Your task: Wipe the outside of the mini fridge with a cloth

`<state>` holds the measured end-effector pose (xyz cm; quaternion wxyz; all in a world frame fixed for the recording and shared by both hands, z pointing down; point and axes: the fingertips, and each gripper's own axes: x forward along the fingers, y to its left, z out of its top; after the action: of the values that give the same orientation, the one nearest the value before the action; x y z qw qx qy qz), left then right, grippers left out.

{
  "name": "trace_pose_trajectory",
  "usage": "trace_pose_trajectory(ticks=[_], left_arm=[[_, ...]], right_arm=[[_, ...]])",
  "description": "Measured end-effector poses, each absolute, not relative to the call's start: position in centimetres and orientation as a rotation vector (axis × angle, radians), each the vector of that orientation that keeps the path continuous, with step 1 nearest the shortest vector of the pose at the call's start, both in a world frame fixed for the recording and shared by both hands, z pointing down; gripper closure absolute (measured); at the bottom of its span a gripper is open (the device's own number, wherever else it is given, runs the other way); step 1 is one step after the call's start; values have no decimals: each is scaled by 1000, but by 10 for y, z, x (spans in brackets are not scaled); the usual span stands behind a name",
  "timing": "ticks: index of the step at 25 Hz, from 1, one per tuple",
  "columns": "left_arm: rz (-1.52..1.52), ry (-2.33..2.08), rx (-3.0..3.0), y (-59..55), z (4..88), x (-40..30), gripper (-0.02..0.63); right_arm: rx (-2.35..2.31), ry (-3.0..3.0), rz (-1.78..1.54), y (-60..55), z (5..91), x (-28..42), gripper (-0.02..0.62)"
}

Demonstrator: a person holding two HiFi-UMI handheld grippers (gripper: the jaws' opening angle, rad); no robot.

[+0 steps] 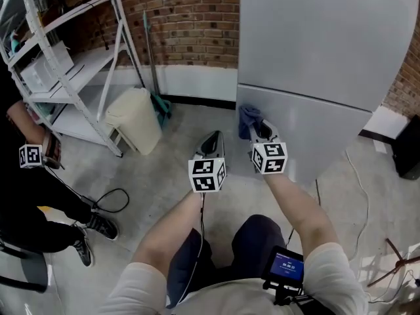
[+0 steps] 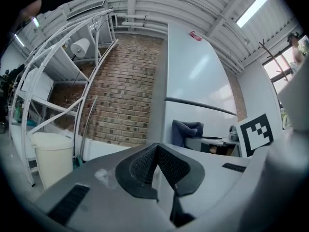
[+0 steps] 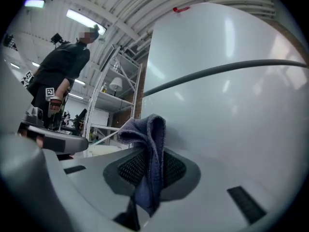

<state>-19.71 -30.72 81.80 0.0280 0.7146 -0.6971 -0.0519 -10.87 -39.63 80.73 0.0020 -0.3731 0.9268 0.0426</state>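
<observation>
At grey mini fridge [image 1: 315,44], right tongs [image 3: 150,170] grip bunched dk-blue cloth [image 3: 153,144].

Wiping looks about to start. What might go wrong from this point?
1. The right gripper pinches only a narrow fold of the cloth. Dragging it along the fridge may pull it out of the jaws.
2. Only a small bunch of cloth sticks out past the jaws, so the hard jaw tips may rub the fridge instead of the cloth.
</observation>
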Motion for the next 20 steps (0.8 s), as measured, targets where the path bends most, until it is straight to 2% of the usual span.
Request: trace_pose_trajectory(ticks=[10,20], left_arm=[[-141,-2143,2212,-300,827,-201,603],[-149,-2001,2317,-329,834,-129,603]], right_arm=[[-1232,2867,113,-403,809,-102,537],[-1394,2810,137,-417,817,-1,537]])
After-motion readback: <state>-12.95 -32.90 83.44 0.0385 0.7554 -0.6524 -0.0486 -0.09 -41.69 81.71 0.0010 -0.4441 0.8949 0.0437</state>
